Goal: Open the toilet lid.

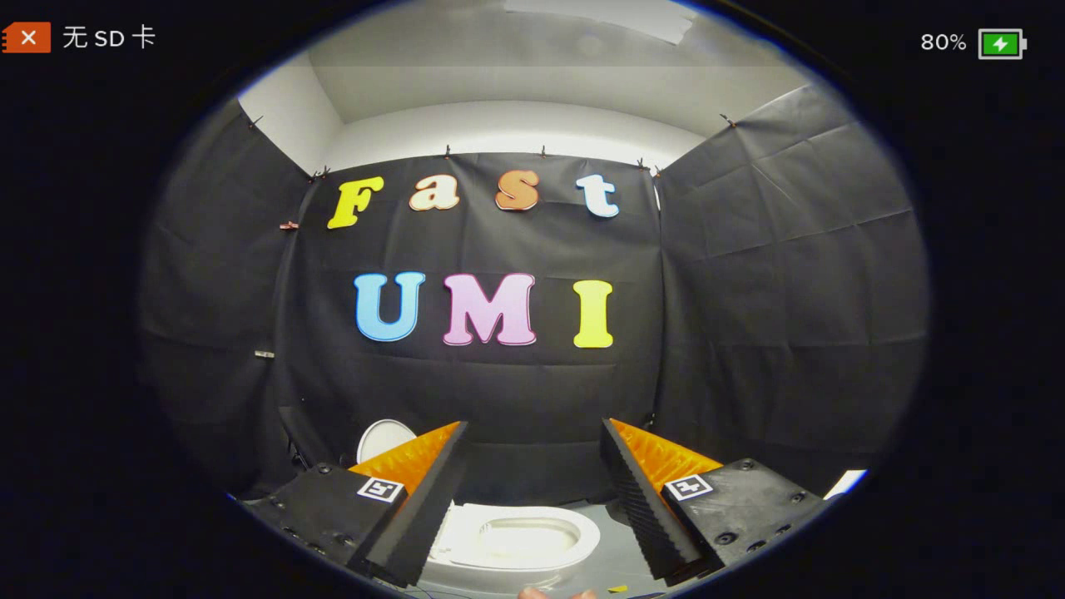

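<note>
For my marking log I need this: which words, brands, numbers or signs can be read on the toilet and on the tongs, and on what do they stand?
White ceramic toilet, seen between the open, empty tongs: no word or brand can be read.
Square black-and-white marker on one finger: a coded pattern, no letters.
Square black-and-white marker on the other finger: the same.

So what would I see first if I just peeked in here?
First, the white toilet down low on the floor, showing between the two fingers of the gripper, which stand wide apart with nothing held. Its seat ring and bowl are in plain sight. Behind it hangs the black cloth wall, and a round white thing peeks out beyond one finger.
</note>
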The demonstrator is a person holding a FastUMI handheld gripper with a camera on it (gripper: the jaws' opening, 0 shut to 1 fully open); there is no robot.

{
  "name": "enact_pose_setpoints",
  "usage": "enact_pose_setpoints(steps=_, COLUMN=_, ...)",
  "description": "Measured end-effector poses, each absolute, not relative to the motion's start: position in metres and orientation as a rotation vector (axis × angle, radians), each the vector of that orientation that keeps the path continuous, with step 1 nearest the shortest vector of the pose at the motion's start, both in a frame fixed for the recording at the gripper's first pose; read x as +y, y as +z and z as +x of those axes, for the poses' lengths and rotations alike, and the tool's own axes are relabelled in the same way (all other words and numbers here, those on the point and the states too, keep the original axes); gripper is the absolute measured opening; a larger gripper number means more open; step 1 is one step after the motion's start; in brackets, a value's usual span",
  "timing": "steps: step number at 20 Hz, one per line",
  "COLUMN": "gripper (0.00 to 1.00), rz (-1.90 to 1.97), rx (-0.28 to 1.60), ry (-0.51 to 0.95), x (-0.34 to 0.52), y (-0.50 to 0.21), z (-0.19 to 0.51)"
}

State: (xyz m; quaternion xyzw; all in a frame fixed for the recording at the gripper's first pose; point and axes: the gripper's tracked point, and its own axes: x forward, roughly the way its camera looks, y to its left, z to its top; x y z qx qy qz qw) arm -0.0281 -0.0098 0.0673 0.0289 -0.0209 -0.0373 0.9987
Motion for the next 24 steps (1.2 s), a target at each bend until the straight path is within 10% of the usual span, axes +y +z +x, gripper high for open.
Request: enact_pose_setpoints(steps=24, gripper=0.98, rz=0.037, rx=-0.009, ry=-0.109, x=-0.027, y=0.047, z=-0.032)
